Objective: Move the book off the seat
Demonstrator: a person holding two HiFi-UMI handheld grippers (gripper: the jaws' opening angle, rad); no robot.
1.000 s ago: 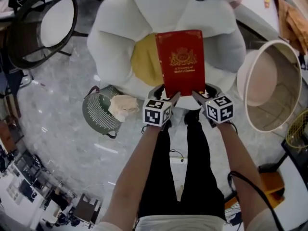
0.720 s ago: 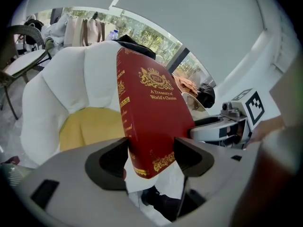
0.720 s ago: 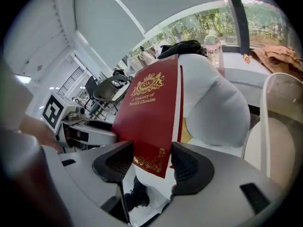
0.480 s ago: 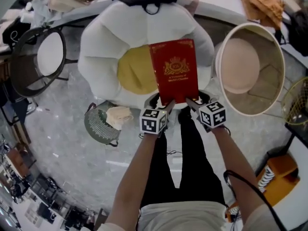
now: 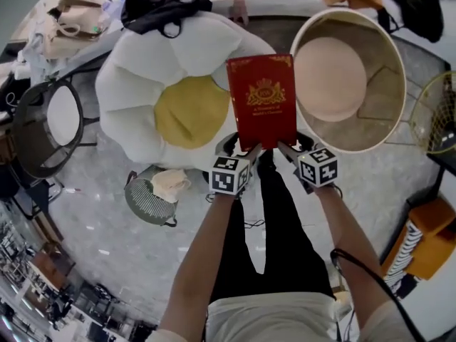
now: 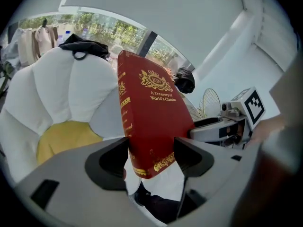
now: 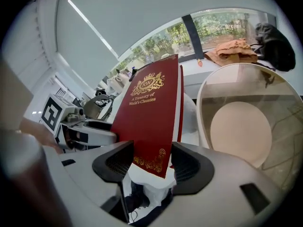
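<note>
Steep overhead head view; gripper views near book [image 5: 261, 102]

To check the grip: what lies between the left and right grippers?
The red book; the head view shows its near edge between the left gripper and right gripper, each clamping one corner.

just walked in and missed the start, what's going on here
A person holds a red book with both grippers: the left gripper clamps one bottom corner, the right gripper the other. The book is up in the air over the edge of the white flower-shaped seat, beside a round chair, not set down yet.
</note>
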